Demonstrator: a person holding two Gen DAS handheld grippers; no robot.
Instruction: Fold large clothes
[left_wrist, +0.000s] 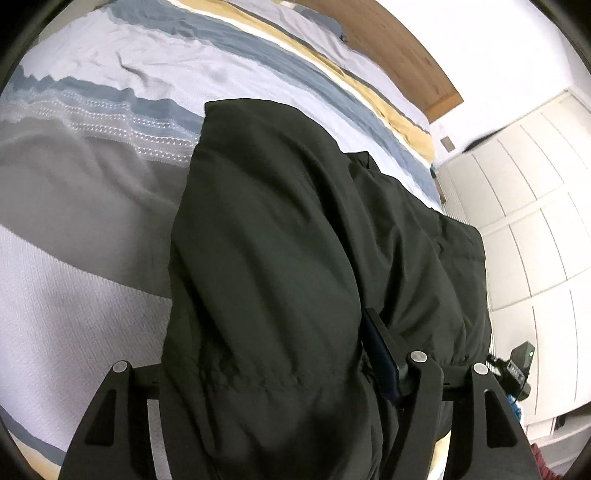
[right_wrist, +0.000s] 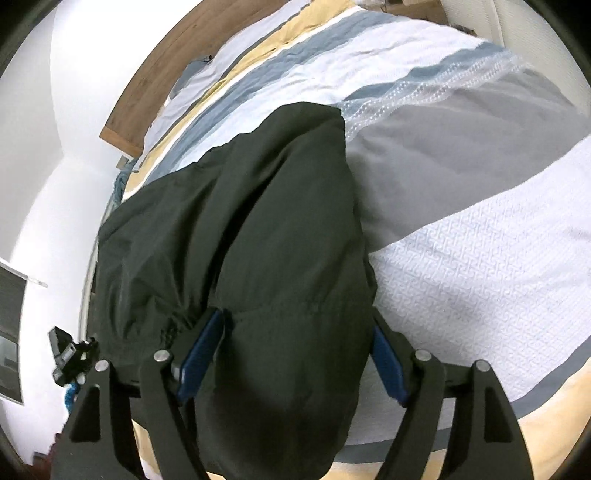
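Observation:
A dark green-black jacket (left_wrist: 280, 251) lies lengthwise on the striped bedspread (left_wrist: 92, 206). In the left wrist view its gathered hem bulges between the fingers of my left gripper (left_wrist: 280, 354); only the right blue pad (left_wrist: 380, 354) shows, the left one is hidden under cloth. In the right wrist view the same jacket (right_wrist: 266, 229) fills the gap of my right gripper (right_wrist: 295, 354), with a blue pad (right_wrist: 201, 358) on each side of a thick fold of the hem. The jaws stand wide around the cloth; the grip itself cannot be told.
The bed has a wooden headboard (left_wrist: 406, 55) at the far end. White wardrobe doors (left_wrist: 528, 221) stand beside the bed. The other gripper's body shows at the jacket's far side in each view (right_wrist: 68, 354). The bedspread (right_wrist: 480, 240) extends wide beside the jacket.

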